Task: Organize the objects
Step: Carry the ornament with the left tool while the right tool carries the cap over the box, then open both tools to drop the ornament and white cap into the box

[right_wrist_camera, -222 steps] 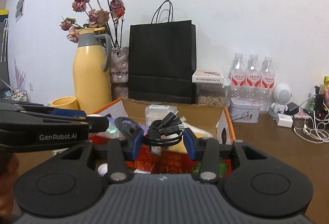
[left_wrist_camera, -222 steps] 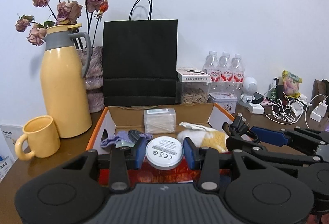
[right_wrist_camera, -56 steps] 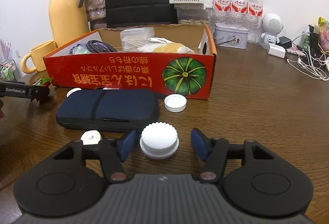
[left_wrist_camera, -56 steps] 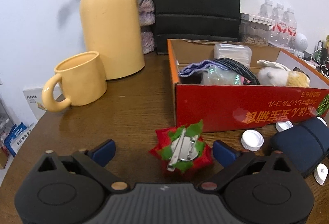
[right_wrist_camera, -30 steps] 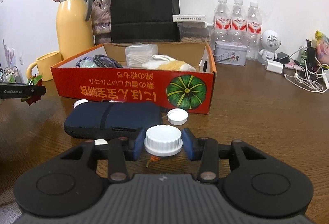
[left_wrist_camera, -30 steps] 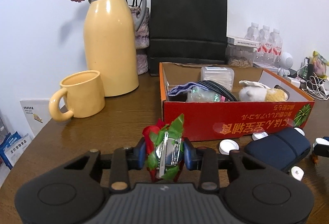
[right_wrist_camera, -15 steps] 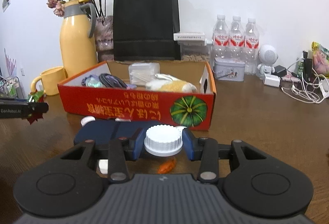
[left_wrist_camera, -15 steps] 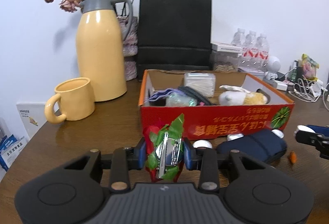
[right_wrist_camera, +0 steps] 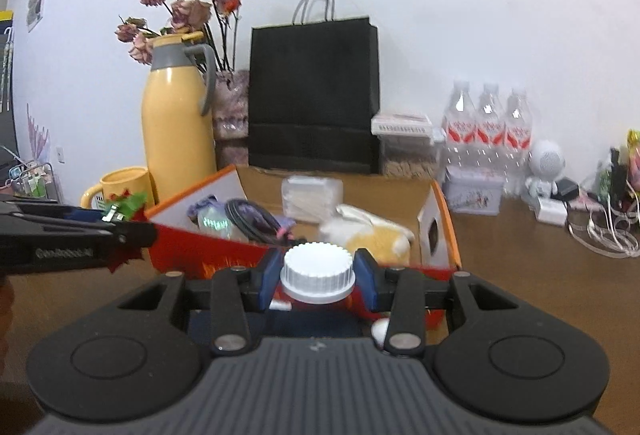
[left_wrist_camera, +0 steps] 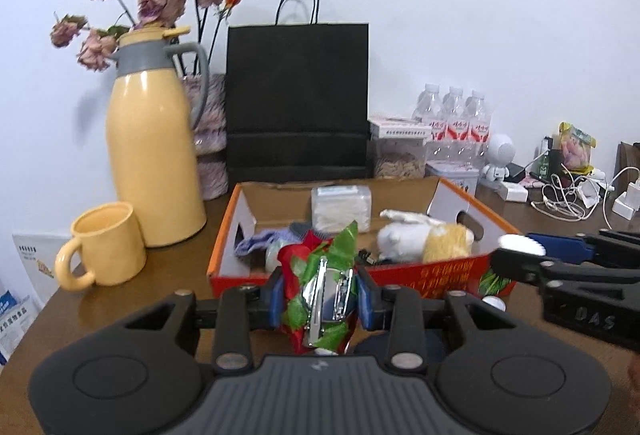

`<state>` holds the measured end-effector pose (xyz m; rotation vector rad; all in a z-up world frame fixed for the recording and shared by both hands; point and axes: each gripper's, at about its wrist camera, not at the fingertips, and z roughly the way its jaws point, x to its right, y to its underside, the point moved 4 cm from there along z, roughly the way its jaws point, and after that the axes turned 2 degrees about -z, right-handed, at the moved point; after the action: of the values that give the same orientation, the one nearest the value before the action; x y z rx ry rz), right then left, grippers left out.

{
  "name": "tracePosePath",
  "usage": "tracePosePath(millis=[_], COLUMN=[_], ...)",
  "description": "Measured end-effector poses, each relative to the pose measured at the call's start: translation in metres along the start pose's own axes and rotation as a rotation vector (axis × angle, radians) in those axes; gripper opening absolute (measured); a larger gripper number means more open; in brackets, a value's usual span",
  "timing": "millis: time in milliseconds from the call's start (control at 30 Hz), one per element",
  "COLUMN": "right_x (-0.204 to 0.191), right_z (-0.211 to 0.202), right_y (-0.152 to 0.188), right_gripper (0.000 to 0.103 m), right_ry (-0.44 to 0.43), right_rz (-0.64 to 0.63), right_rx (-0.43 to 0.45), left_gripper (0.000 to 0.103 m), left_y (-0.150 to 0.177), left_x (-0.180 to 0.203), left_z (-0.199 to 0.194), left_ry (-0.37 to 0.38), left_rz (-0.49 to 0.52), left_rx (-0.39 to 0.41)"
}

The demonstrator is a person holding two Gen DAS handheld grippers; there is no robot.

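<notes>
Since the earlier frames both loads have come up from the table and now hang in front of the box, whose inside shows more from above; the clip [left_wrist_camera: 324, 289], a red and green flower with a metal clasp, is pinched between the jaws of the left gripper [left_wrist_camera: 319, 295], and the white cap [right_wrist_camera: 317, 273] sits clamped by its ribbed edge in the right gripper [right_wrist_camera: 317, 277]. The box [left_wrist_camera: 436, 275] is just ahead and below, already with a plush toy [left_wrist_camera: 424, 235], a clear case [left_wrist_camera: 341, 205] and cables [right_wrist_camera: 250, 221] inside. I judge the risks so: the cap is held only by a thin rim, so a tilt could make it slip and roll away on the table [right_wrist_camera: 540, 267]; the clip is soft foil, it may twist in the jaws and catch on the front wall of the box; the two grippers are near each other, so they might collide above the box; a release too early would drop the things outside.
</notes>
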<state>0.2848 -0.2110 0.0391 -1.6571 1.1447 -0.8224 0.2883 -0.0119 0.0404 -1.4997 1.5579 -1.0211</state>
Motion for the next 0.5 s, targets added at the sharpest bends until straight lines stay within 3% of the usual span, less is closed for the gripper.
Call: tracePosePath(millis=[500], right_x=[-0.01], right_z=[0.047], right_y=[-0.038], right_gripper=[0.041], right_ry=[-0.005], right_rz=[-0.002], right_rx=[0.047], left_gripper=[0.033], left_y=[-0.039], left_x=[0.005], left_z=[0.04], left_ry=[-0.048], left_rz=[-0.028], left_rx=[0.044])
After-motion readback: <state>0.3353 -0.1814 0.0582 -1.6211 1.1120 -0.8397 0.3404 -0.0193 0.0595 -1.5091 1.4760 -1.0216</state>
